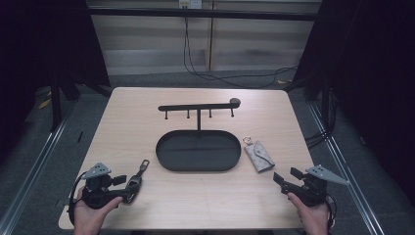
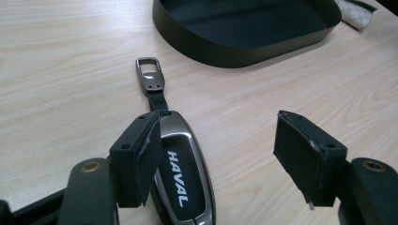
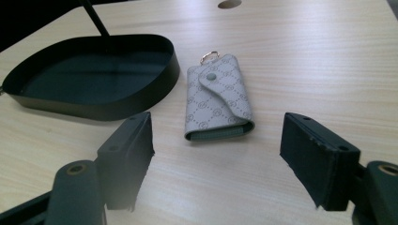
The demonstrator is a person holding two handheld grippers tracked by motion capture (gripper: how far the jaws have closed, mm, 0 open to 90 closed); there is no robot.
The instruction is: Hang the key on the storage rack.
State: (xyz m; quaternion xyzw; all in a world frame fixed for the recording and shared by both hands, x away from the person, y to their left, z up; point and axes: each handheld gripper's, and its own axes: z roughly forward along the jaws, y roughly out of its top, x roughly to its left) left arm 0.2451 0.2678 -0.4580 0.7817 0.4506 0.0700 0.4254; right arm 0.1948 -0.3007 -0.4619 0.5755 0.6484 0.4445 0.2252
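A black car key fob (image 2: 184,180) with a metal clip lies flat on the table at the front left. My left gripper (image 2: 220,159) is open around it, with the fob lying against the left pad (image 2: 138,157) and a wide gap to the right pad. In the high view the left gripper (image 1: 125,188) sits at the fob (image 1: 137,179). A grey patterned key pouch (image 3: 218,98) lies just ahead of my right gripper (image 3: 220,159), which is open and has nothing between its jaws. In the high view the right gripper (image 1: 287,177) is just in front of the pouch (image 1: 259,156).
A black oval tray (image 1: 164,159) stands mid-table, with a post rising to a hook bar (image 1: 195,106) over its back rim. The tray's wall (image 2: 234,51) is ahead of the left gripper, and the tray (image 3: 94,110) lies left of the pouch.
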